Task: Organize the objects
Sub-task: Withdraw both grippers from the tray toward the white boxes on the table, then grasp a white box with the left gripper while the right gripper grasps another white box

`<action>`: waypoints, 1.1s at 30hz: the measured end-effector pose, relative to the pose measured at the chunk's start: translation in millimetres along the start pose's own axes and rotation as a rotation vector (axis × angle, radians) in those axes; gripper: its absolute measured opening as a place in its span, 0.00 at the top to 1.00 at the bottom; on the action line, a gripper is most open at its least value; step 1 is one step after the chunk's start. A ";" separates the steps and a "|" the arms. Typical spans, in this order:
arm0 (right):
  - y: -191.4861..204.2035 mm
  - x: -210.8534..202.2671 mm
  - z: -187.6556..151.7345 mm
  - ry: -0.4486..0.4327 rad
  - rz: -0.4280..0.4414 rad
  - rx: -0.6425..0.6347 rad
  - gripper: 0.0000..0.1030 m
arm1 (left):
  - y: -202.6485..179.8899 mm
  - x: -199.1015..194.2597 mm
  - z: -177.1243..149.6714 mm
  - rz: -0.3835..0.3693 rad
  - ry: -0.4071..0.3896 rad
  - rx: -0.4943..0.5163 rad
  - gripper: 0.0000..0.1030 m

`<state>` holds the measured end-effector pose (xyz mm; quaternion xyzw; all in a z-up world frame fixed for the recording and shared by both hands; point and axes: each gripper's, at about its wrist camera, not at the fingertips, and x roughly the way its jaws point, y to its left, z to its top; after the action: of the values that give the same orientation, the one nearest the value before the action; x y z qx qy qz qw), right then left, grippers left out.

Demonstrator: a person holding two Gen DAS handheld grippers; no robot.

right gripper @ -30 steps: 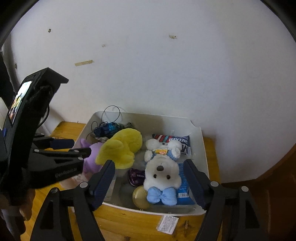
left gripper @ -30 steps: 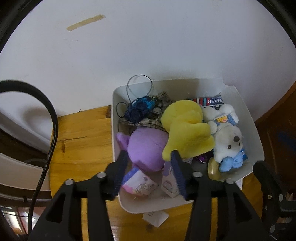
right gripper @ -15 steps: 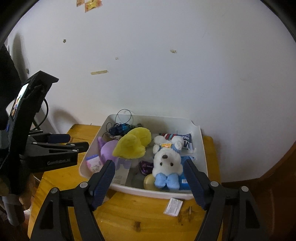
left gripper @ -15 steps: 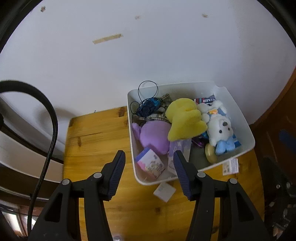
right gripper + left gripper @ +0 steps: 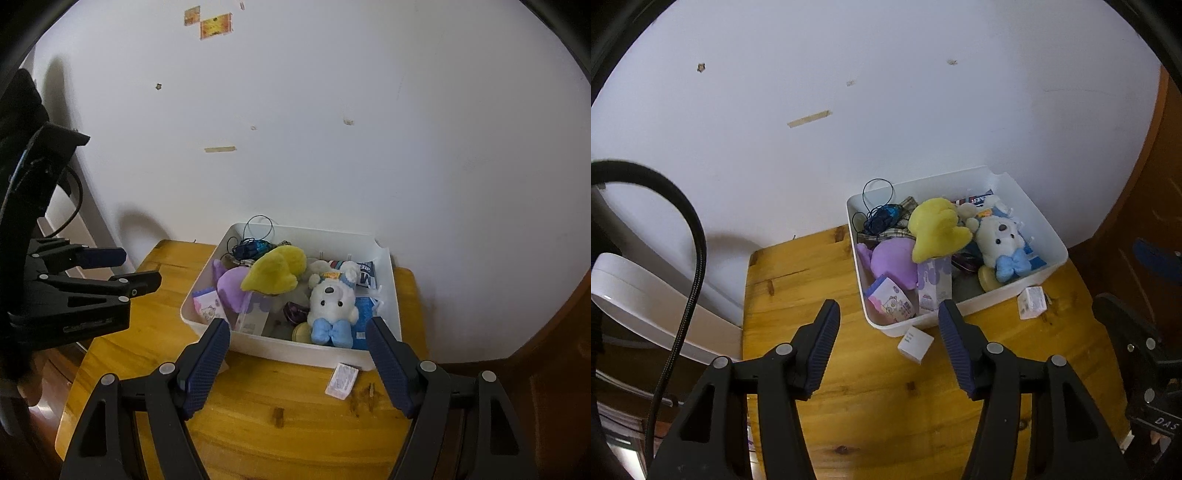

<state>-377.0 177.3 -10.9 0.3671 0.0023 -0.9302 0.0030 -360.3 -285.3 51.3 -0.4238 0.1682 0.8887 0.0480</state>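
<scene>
A white bin [image 5: 1051,267] [image 5: 280,345] stands on a wooden table [image 5: 820,280] [image 5: 295,417] against the wall. It holds a yellow plush [image 5: 936,229] [image 5: 275,273], a purple plush [image 5: 892,260] [image 5: 231,286], a white bear with a blue bow [image 5: 1001,242] [image 5: 332,304], a tangled blue cable [image 5: 881,216] and small boxes. My left gripper [image 5: 888,312] is open and empty, above the table short of the bin. My right gripper [image 5: 298,330] is open and empty, in front of the bin.
A small white box [image 5: 915,343] and a white packet [image 5: 1031,302] [image 5: 342,380] lie on the table just outside the bin's front wall. A white curved object [image 5: 639,302] and a black cable [image 5: 690,266] are at the left. Brown wooden furniture is at the right.
Both grippers have pulled back and up from the bin, so the bin looks smaller and more table shows. The left gripper no longer reaches over the bin's front edge.
</scene>
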 end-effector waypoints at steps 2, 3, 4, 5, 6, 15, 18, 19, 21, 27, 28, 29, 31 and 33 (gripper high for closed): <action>1.6 -6.4 -3.5 -0.003 0.002 -0.004 0.25 | -2.3 -5.4 -4.1 -0.003 -0.006 0.008 0.40; 2.1 -8.5 -4.8 -0.003 0.001 -0.006 0.25 | -3.3 -8.5 -6.7 -0.004 -0.009 0.012 0.40; 2.8 -10.8 -6.5 -0.004 0.000 -0.008 0.25 | -4.2 -10.6 -8.6 -0.005 -0.011 0.017 0.40; 3.7 -13.4 -8.5 -0.004 0.001 -0.011 0.25 | -4.3 -12.6 -10.6 -0.006 -0.011 0.021 0.40; 4.1 -15.2 -10.2 -0.004 0.001 -0.014 0.25 | -5.0 -14.7 -13.4 -0.008 -0.013 0.025 0.40; 1.1 -20.2 -33.6 0.015 0.001 -0.015 0.25 | -3.8 -9.2 -40.3 -0.030 -0.002 0.004 0.34; -5.7 -9.8 -44.6 0.040 -0.007 0.003 0.25 | -4.4 4.8 -50.6 -0.038 0.017 -0.021 0.34; -8.3 -5.4 -47.9 0.050 -0.006 0.012 0.25 | -4.8 11.2 -53.6 -0.042 0.025 -0.033 0.34; -15.6 6.8 -56.5 0.074 -0.011 0.041 0.25 | -6.2 25.8 -61.0 -0.048 0.043 -0.065 0.34; -33.0 49.3 -85.1 0.137 -0.032 0.098 0.25 | -15.1 76.8 -83.3 -0.054 0.072 -0.114 0.34; -35.5 57.8 -90.2 0.149 -0.036 0.105 0.25 | -15.0 86.1 -87.0 -0.050 0.077 -0.125 0.34; -38.6 69.1 -97.0 0.165 -0.041 0.118 0.25 | -14.3 93.1 -89.9 -0.047 0.081 -0.137 0.34; -44.1 86.7 -107.5 0.192 -0.049 0.144 0.25 | -9.3 110.2 -96.0 -0.046 0.087 -0.177 0.34; -49.9 100.2 -116.2 0.204 -0.050 0.174 0.25 | -4.5 123.8 -100.6 -0.037 0.090 -0.213 0.34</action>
<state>-371.1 227.6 -164.2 0.4583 -0.0688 -0.8846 -0.0519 -363.9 -322.3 -103.9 -0.4689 0.0670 0.8806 0.0116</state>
